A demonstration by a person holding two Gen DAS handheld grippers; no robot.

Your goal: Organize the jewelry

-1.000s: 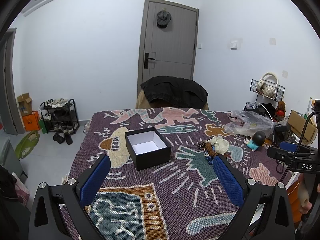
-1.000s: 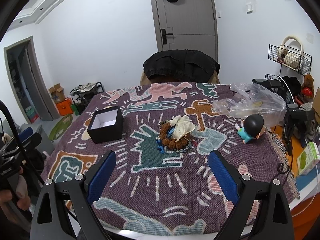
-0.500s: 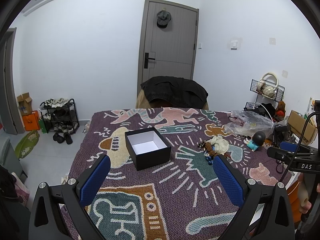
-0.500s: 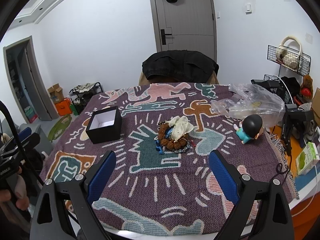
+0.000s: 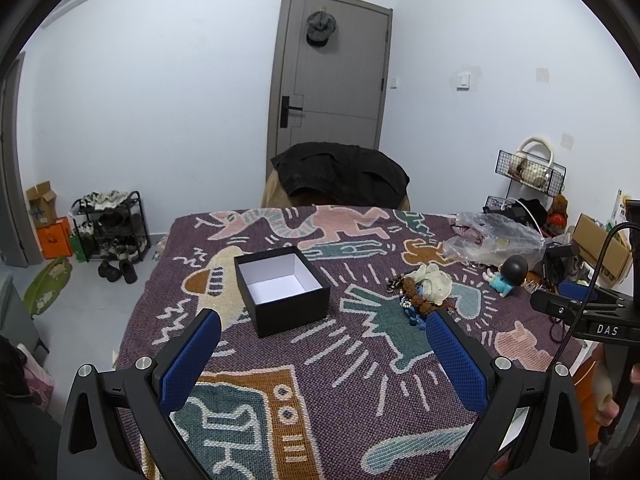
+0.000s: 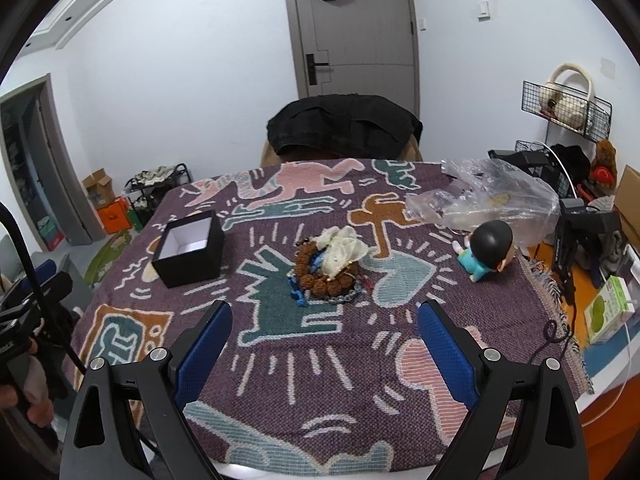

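Since a second ago my right gripper [image 6: 324,330] has crept closer to the jewelry pile [image 6: 330,266], which now sits larger in its view; my left gripper [image 5: 322,346] has barely moved. Both hang above the patterned blanket [image 6: 280,360] with jaws spread wide, holding nothing. I count one black box [image 5: 282,290], open and white inside, left of the pile. Only my right view shows the green carton [image 6: 608,308]; only my left shows the shoe rack [image 5: 110,226]. One doll [image 6: 486,254] sits nearby.
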